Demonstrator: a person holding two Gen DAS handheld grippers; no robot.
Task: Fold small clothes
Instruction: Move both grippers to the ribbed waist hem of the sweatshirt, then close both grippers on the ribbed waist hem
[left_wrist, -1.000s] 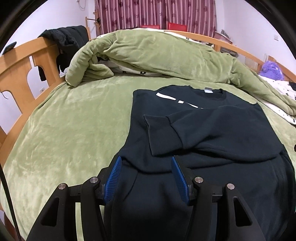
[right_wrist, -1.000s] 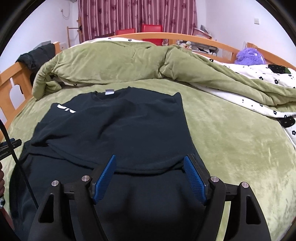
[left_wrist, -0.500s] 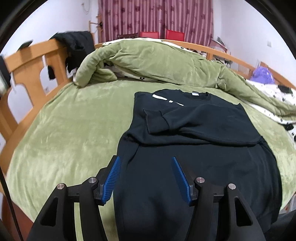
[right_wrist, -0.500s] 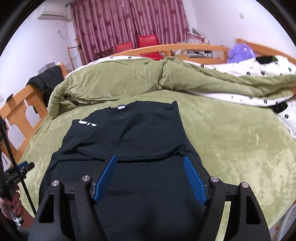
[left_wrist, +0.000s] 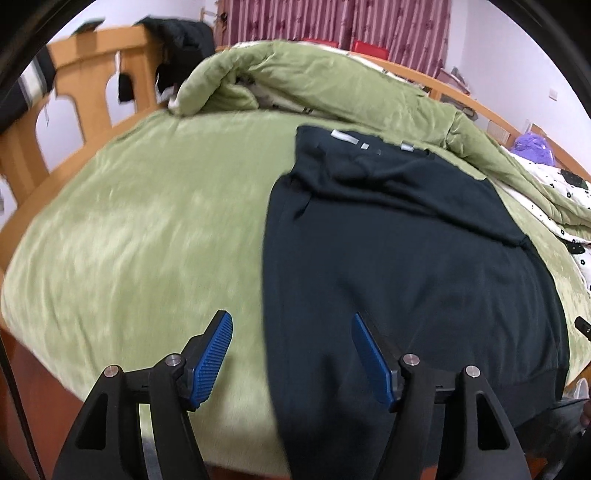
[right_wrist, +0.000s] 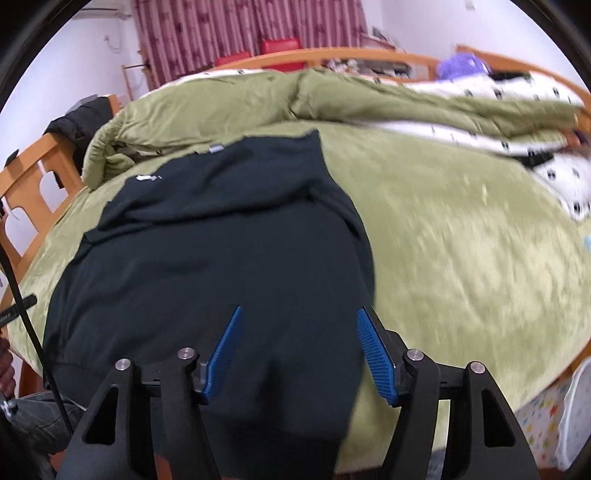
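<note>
Both pulled back toward the bed's near edge: left tongs (left_wrist: 291, 354) and right tongs (right_wrist: 297, 350) wide apart, empty, over the hem. Sweatshirt (left_wrist: 406, 258) flat on the bed (left_wrist: 147, 221), sleeves folded across; probably hem-lift next.

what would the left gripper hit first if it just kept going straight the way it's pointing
Most likely the black sweatshirt. The left gripper is open, and the garment's left edge runs between its fingers, with the green bed cover under the left finger. Depth is unclear, so it may graze both.
</note>
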